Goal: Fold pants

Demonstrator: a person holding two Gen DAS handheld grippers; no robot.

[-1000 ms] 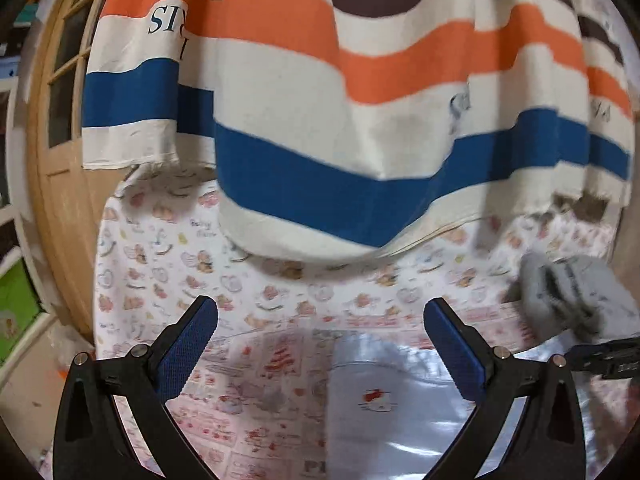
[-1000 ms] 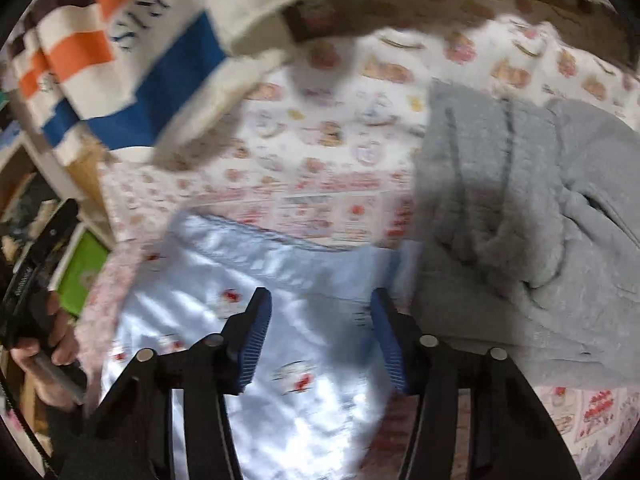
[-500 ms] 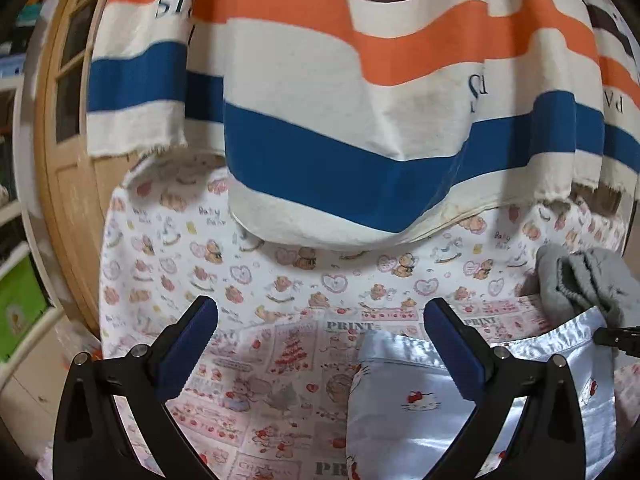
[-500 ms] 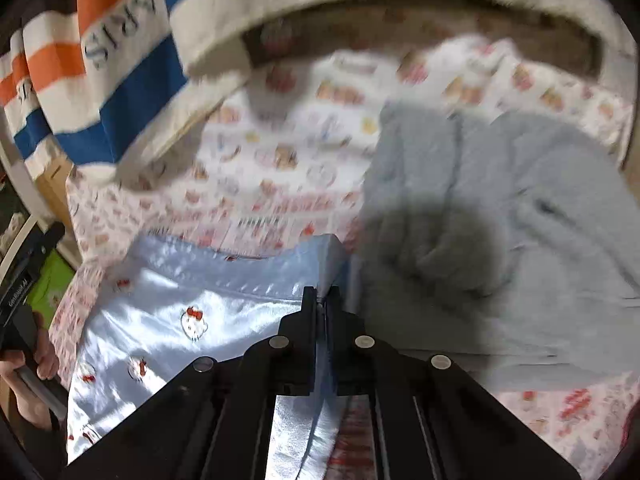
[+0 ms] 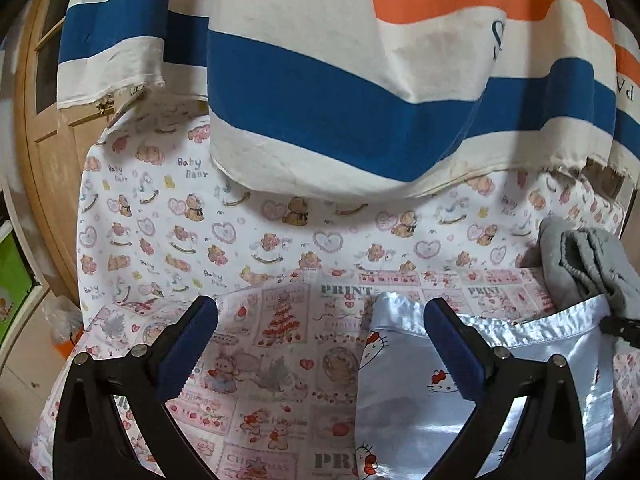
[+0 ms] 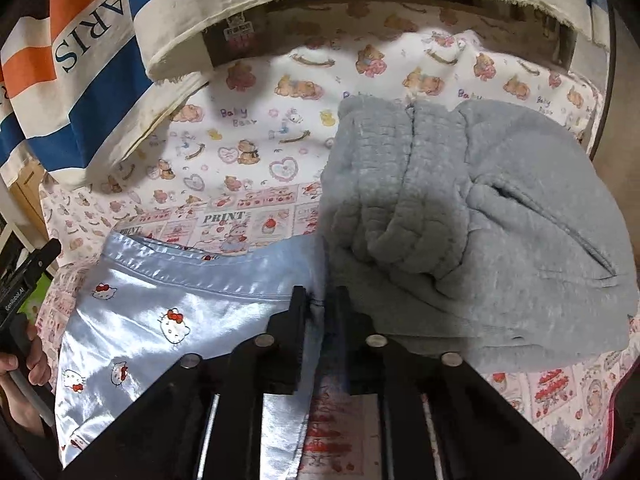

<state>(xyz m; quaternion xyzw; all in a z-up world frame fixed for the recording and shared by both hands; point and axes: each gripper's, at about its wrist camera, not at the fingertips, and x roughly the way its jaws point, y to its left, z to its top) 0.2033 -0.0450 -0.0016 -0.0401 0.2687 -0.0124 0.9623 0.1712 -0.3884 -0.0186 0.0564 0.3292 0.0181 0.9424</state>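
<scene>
Shiny light-blue pants [image 6: 160, 304] with little cat faces, spread flat on the printed baby sheet [image 5: 168, 216]. Right gripper [image 6: 320, 300] at the waistband corner – jaws opening, a fold of the blue cloth between them, pads no longer squeezing it. Just right of those jaws, touching the pants: a lumpy grey fleece garment [image 6: 480, 220]. Left gripper [image 5: 320, 320] wide open, holding nothing – pants' other waistband corner under its right jaw. Beyond both: a hanging striped cloth [image 5: 360, 80].
</scene>
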